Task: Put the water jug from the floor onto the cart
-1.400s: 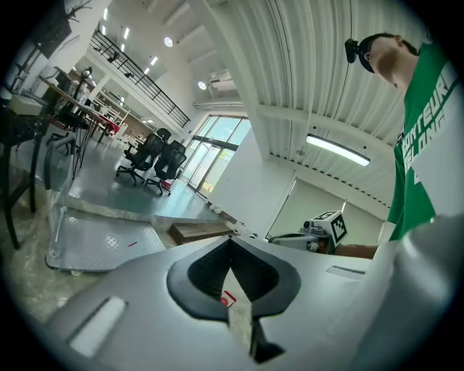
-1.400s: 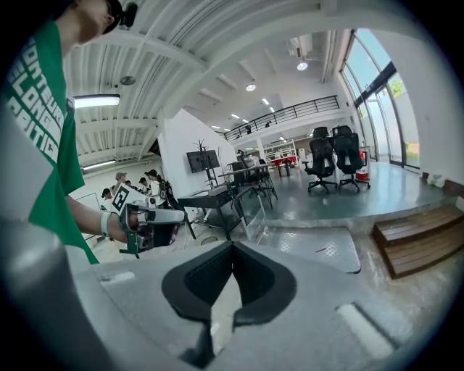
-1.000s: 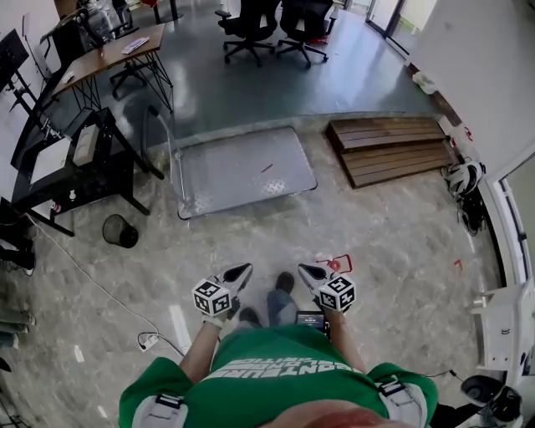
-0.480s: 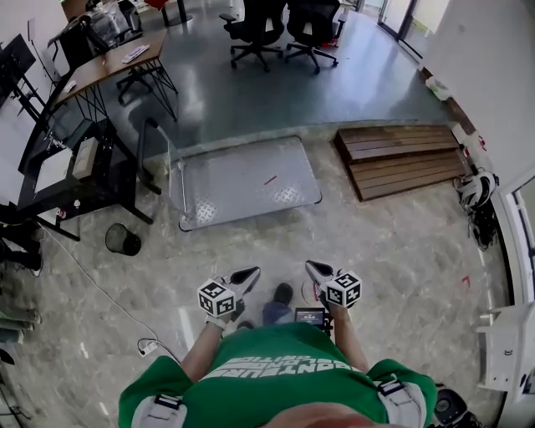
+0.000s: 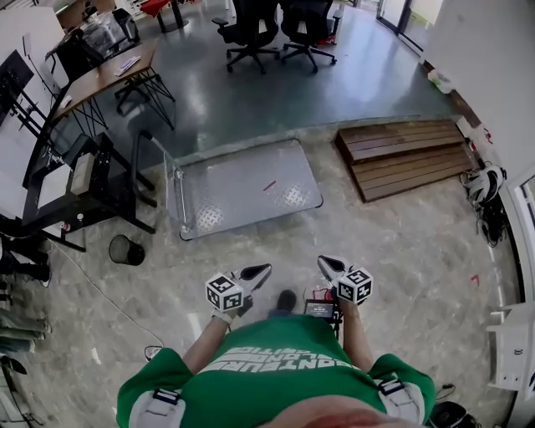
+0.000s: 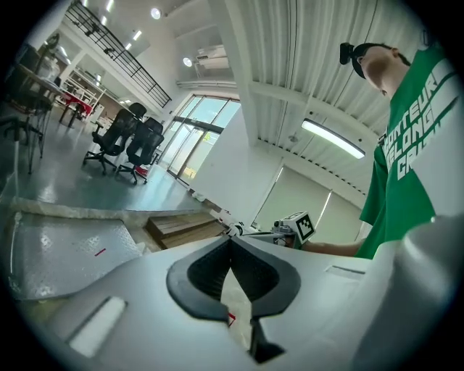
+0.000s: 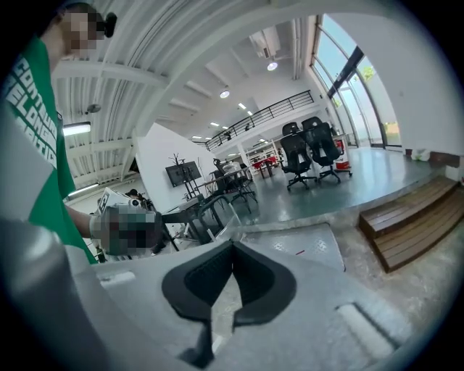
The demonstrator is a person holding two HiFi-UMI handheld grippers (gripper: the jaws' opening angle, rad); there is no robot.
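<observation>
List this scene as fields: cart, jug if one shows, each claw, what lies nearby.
cart: flat metal deck on the floor ahead of the person, no jug on it
jug: not in view
left claw: shut, empty
right claw: shut, empty
nearby: wooden steps to the cart's right; bin to its lower left

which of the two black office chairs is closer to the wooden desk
The left chair in the head view: it stands nearer the wooden desk, while the other chair sits further right.
</observation>
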